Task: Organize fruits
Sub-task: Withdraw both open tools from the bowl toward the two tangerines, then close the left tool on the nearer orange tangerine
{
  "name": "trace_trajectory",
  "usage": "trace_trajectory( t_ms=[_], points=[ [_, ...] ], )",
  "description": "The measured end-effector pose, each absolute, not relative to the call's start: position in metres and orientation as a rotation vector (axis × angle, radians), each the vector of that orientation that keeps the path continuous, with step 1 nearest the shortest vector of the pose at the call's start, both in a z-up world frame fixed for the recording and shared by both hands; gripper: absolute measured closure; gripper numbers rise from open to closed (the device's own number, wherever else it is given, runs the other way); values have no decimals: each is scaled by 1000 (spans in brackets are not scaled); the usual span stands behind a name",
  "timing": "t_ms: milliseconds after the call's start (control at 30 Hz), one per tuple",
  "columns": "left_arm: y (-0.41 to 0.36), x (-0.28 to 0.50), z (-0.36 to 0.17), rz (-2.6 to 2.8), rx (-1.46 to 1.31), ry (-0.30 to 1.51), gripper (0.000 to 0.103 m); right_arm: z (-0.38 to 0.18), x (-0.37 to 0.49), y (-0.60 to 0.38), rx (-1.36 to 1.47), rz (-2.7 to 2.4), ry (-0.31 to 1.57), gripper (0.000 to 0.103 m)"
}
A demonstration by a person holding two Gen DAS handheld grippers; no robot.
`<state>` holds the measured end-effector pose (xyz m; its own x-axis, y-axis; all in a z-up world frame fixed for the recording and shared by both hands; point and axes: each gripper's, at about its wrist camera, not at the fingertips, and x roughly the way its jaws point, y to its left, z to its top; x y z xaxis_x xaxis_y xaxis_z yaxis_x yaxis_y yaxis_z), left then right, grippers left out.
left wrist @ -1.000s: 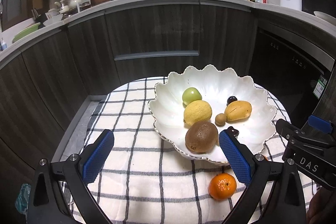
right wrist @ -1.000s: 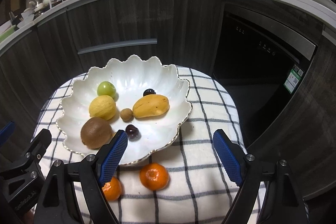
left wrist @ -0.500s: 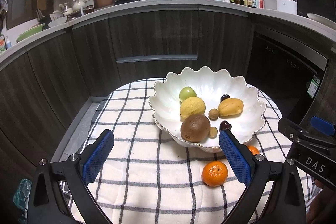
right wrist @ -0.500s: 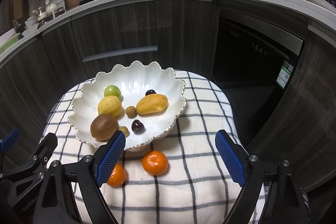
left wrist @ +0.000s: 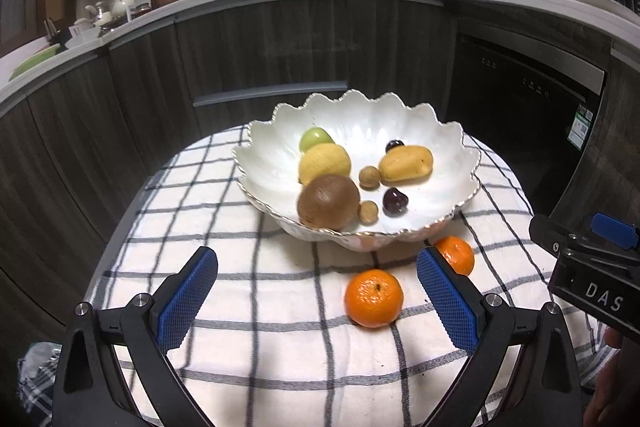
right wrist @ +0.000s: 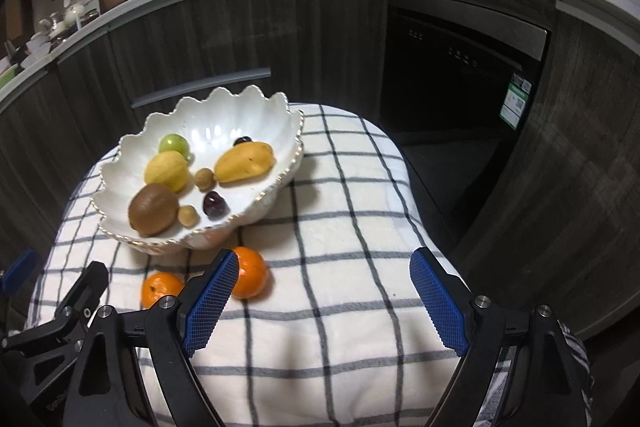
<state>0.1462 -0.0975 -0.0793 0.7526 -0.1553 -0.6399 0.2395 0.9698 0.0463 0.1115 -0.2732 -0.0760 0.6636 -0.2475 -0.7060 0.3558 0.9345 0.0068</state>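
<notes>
We hold both tongs spread wide and empty over the checked cloth (left wrist: 248, 307) on the tabletop. The scalloped white bowl (left wrist: 360, 119) already carries a kiwi (left wrist: 328, 202), a lemon (left wrist: 324, 163), a mango (left wrist: 406, 163) and smaller fruit, while two mandarins lie loose on the cloth just in front of it.

We judge the step in hand to be picking up a mandarin. To do it well, the left tongs (left wrist: 316, 303) should centre on the nearer mandarin (left wrist: 374, 298), which sits off toward their right pad, then close gently across its widest part so it does not roll.

The left view shows the second mandarin (left wrist: 456, 254) half hidden behind a blue pad; the right view shows it beside the left pad of the right tongs (right wrist: 324, 303), possibly touching it, though we cannot be sure.
</notes>
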Motion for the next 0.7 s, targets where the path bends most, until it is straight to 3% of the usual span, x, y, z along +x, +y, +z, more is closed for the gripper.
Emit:
trace_trajectory(
  t_ms=[567,700],
  points=[
    [-133,169,-128,-244,177,791,11,-102,122,-292,188,-363,838,15],
    [-137,174,-136,-256,175,820,21,-106,124,-293,190,-367,852,15]
  ],
)
